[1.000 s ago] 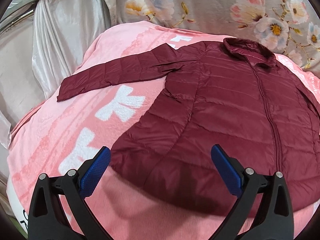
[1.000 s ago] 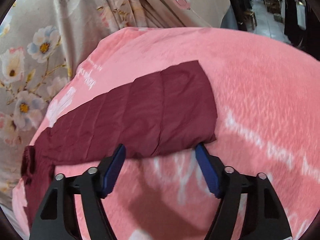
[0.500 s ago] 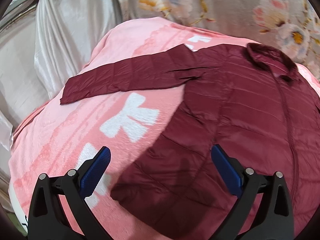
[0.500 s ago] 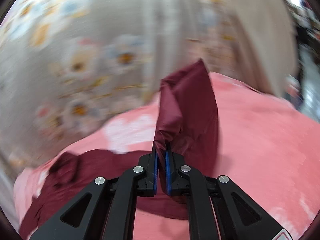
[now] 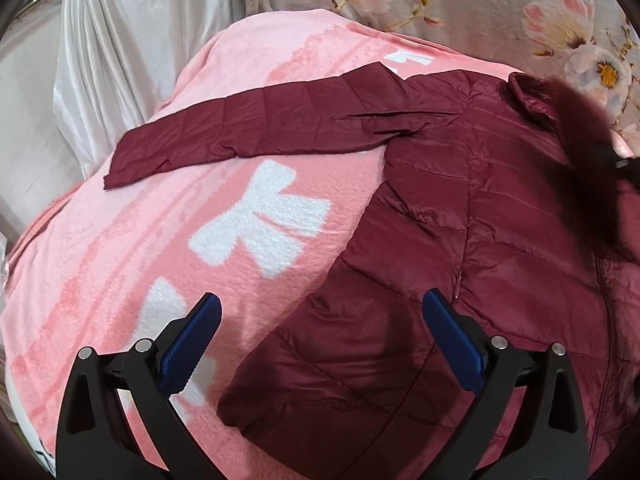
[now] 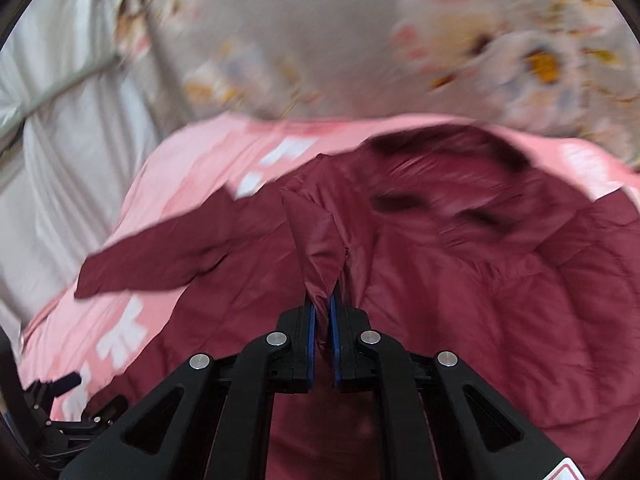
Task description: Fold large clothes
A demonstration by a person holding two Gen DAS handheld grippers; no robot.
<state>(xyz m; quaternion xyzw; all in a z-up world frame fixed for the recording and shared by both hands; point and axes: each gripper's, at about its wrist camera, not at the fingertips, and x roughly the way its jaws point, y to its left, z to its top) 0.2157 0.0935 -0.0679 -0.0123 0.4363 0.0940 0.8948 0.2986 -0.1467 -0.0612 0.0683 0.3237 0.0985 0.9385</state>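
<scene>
A maroon quilted jacket (image 5: 460,240) lies front up on a pink blanket (image 5: 140,240), collar at the far side. One sleeve (image 5: 260,128) stretches flat to the left. My left gripper (image 5: 320,332) hovers open above the jacket's lower left hem, with nothing between its blue pads. My right gripper (image 6: 322,308) is shut on the cuff of the other sleeve (image 6: 320,240), carried over the jacket's body (image 6: 480,300). In the left wrist view that gripper shows as a dark blur (image 5: 600,160) at the right. The left gripper (image 6: 60,412) appears at the lower left of the right wrist view.
A floral curtain (image 5: 500,8) hangs behind the bed. Silvery white drapes (image 5: 100,60) with a metal rail stand at the left. The blanket carries large white characters (image 5: 260,216).
My right gripper closed on the right sleeve's cuff, lifted it and swung it left over the jacket's body. My left gripper drifted left toward the hem corner, still open.
</scene>
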